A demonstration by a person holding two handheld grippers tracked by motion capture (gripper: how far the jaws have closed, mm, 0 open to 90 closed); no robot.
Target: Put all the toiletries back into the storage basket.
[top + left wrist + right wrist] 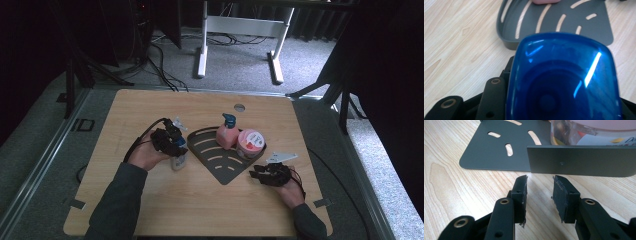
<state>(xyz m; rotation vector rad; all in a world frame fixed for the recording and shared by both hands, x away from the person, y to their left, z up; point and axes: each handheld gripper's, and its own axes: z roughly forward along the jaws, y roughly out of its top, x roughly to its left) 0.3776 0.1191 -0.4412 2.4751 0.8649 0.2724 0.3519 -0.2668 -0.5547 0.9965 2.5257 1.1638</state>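
Observation:
A small clear bottle [179,161] with a glossy blue top [564,80] is at the left of the dark grey slotted corner tray [220,162]. My left gripper [176,147] is shut on it, and the blue top hides most of its black fingers [495,95]. On the tray stand a pink pump bottle [227,134] and a pink-lidded jar [250,144]. My right gripper [540,185] is open, with nothing between its pads. It rests low over the wooden table, just short of the tray's upright right wall [579,162]. The jar [594,132] rises behind that wall.
The wooden table [150,210] has a round hole [239,107] near its far edge. The front part of the tray's floor [564,20] is bare. A white desk frame [240,30] and cables lie on the floor beyond the table.

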